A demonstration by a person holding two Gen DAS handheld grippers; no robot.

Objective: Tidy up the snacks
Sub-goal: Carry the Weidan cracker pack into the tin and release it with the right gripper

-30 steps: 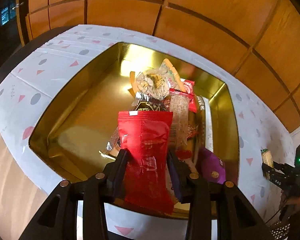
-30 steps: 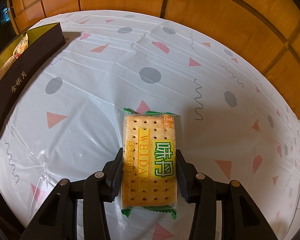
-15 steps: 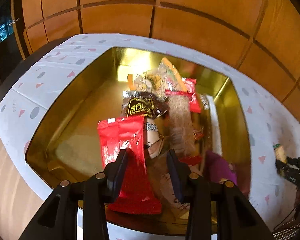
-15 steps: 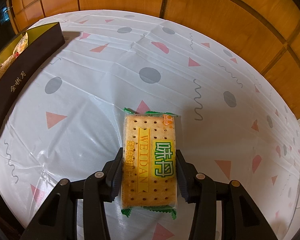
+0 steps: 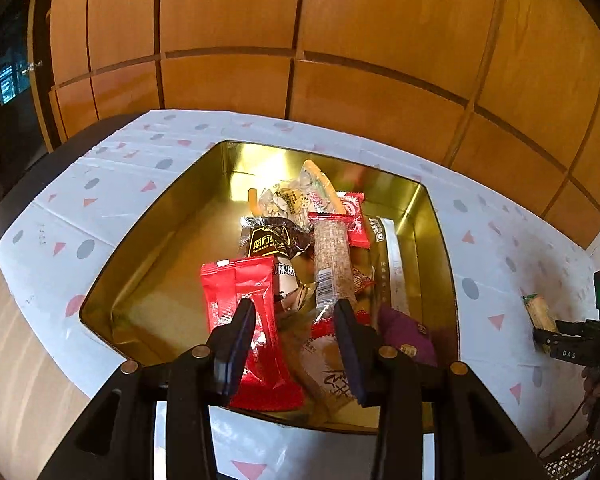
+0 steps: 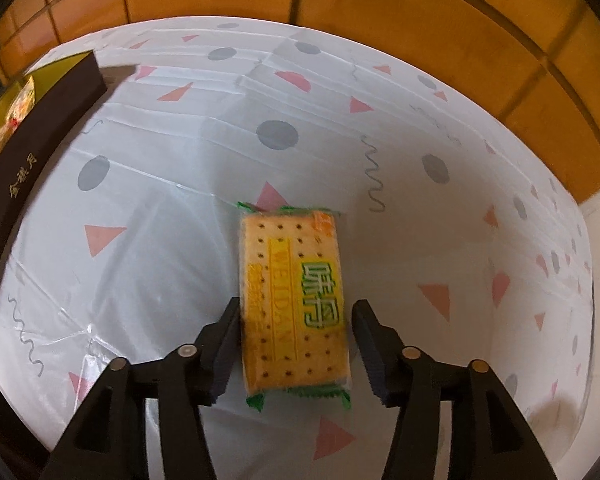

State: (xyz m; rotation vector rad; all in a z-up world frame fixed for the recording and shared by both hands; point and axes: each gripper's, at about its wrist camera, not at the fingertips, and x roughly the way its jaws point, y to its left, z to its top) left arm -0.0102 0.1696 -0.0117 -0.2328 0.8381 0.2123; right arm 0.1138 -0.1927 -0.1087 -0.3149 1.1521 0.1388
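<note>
My left gripper point(image 5: 294, 308) hovers open over the gold-lined box point(image 5: 140, 236), with nothing between its fingers. A red snack packet point(image 5: 240, 288) lies in the box, partly behind the left finger, beside a pile of several wrapped snacks point(image 5: 332, 248). My right gripper point(image 6: 298, 307) points down at a green-edged cracker packet point(image 6: 292, 296) lying flat on the tablecloth. Its jaws are opening. The packet sits between them, its left edge by the left pad and a gap at the right pad. In the left wrist view the right gripper point(image 5: 568, 344) and the cracker packet point(image 5: 538, 314) show at far right.
The white tablecloth point(image 6: 160, 184) with grey dots and pink triangles covers the table. The box's dark outer wall point(image 6: 40, 128) stands at the left of the right wrist view. Wood panelling point(image 5: 340, 60) backs the table. The left half of the box floor point(image 5: 172, 280) is bare.
The red packet dropped from between my left fingers into the box, and the left gripper drew up and back. My right jaws widened off the cracker packet.
</note>
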